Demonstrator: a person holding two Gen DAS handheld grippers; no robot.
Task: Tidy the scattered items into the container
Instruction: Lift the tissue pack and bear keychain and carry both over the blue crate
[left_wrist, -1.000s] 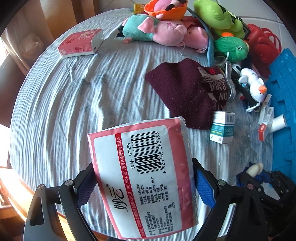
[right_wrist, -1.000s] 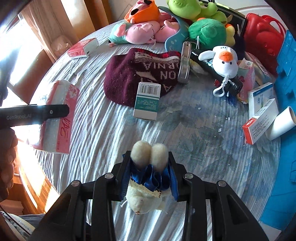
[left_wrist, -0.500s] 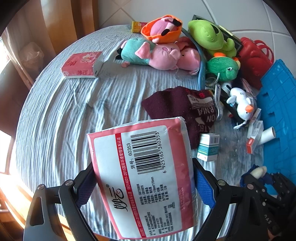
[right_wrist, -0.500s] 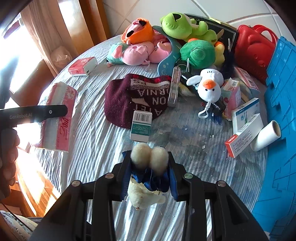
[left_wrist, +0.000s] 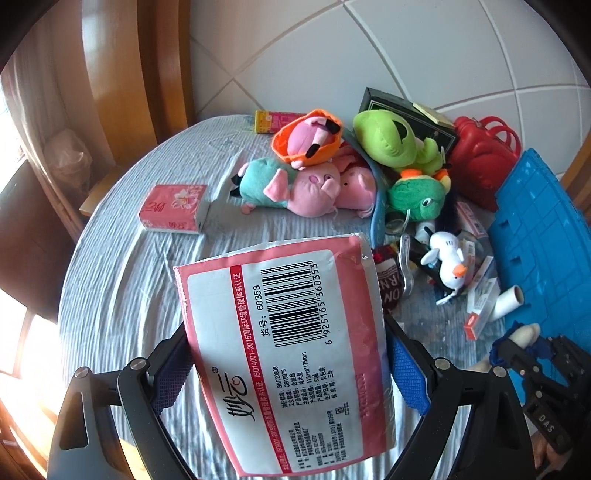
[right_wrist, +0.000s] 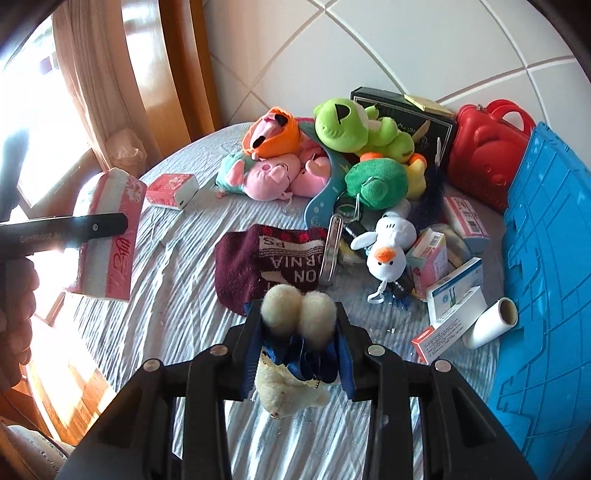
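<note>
The left gripper (left_wrist: 288, 365) stood wide, its blue pads pressed against both sides of a pink tissue pack (left_wrist: 291, 354), which it held clear above the table (left_wrist: 122, 280). In the right wrist view the same pack (right_wrist: 109, 236) hung at the far left, clamped by a black finger, with a person's hand (right_wrist: 14, 314) behind it.

On the striped cloth further back lay a second, smaller tissue pack (left_wrist: 173, 208). To its right sat a heap of plush: two pink pigs (left_wrist: 306, 182), an orange-hooded toy (left_wrist: 308, 138), a light green frog (right_wrist: 354, 122) and a darker green one (right_wrist: 376, 182). Nearer, a maroon sock (right_wrist: 255, 264) lay flat, a metal clip (right_wrist: 330, 251) touching its right edge.

The right gripper (right_wrist: 299, 339) was nearly closed, squeezing a small cream plush (right_wrist: 295, 314) in blue cloth; its two round feet stuck up between the pads and its head hung below.

Right of that lay a white duck (right_wrist: 389, 245), several small cartons (right_wrist: 458, 291) and a white roll (right_wrist: 491, 323), the roll touching the container. A black box (right_wrist: 406, 110) and a red case (right_wrist: 487, 155) stood at the back. The blue container (right_wrist: 546, 266) filled the right edge, just beside the table.
</note>
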